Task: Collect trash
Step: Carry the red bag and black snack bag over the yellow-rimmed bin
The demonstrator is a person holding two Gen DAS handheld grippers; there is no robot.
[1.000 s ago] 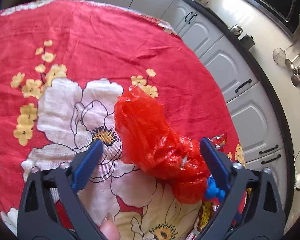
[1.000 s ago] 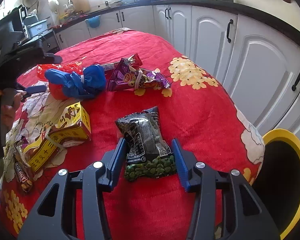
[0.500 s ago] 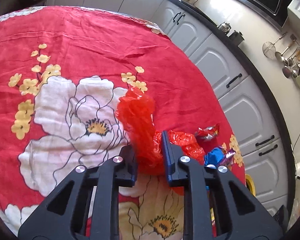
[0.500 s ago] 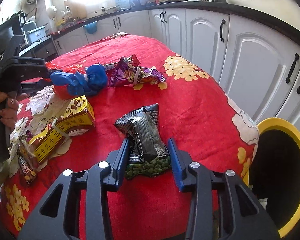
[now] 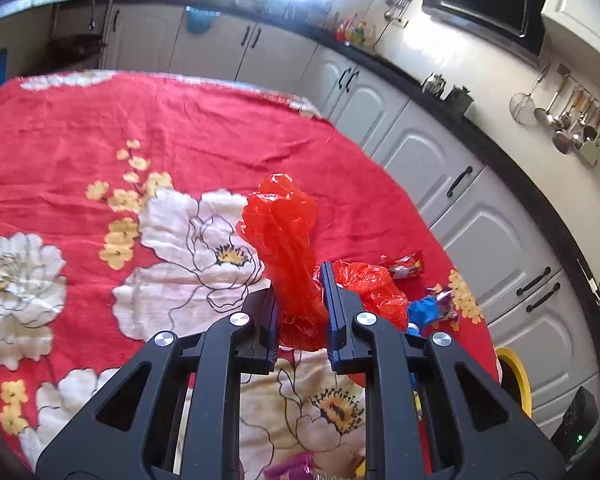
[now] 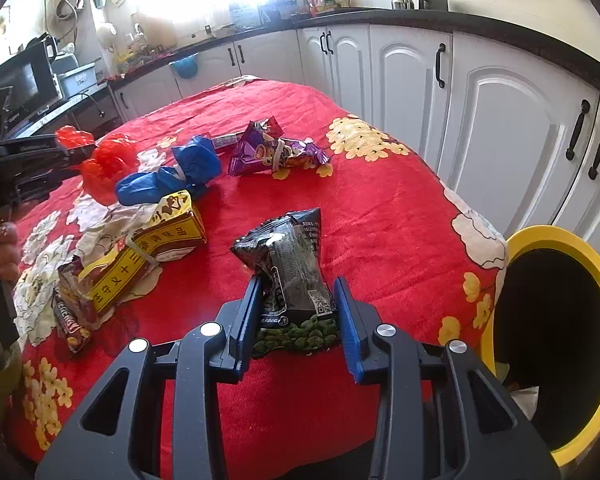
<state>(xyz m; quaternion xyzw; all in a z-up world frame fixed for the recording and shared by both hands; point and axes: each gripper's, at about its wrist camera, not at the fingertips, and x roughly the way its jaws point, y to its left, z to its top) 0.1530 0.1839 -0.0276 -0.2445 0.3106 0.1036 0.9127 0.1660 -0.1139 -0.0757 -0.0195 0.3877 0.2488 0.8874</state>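
Since the earlier frames both tongs are closing and rising: one second ago our left gripper point(image 5: 299, 304) was standing wide around the crumpled red plastic bag point(image 5: 288, 236), and now its jaws are pressing together on the bag's lower part while the top of the bag is standing up above the blue pads. Our right gripper point(image 6: 298, 312) is also gripping now — its jaws are clamping the two sides of the black snack packet with green peas printed on it point(image 6: 290, 280), and the packet is pointing forward, its far end seeming just off the red flowered tablecloth point(image 6: 380, 216).

We are judging that the step in hand is lifting both pieces and carrying them to the yellow-rimmed bin point(image 6: 596, 264), which is standing just past the table's edge, on our right side. For doing it well, we are keeping the squeeze steady, because thin plastic is slipping easily and the red bag is held only by a narrow fold. We are raising the left piece high enough that its loose tail is not dragging the blue plastic bag point(image 6: 172, 176) beside it. The right packet is nearer to the bin, so we are bringing it over the dark opening first and releasing only when it is well inside the rim.

On the cloth the purple wrappers point(image 6: 276, 152) and the yellow printed carton point(image 6: 140, 256) are still waiting for collection — we cannot tell whether more lies hidden under them.
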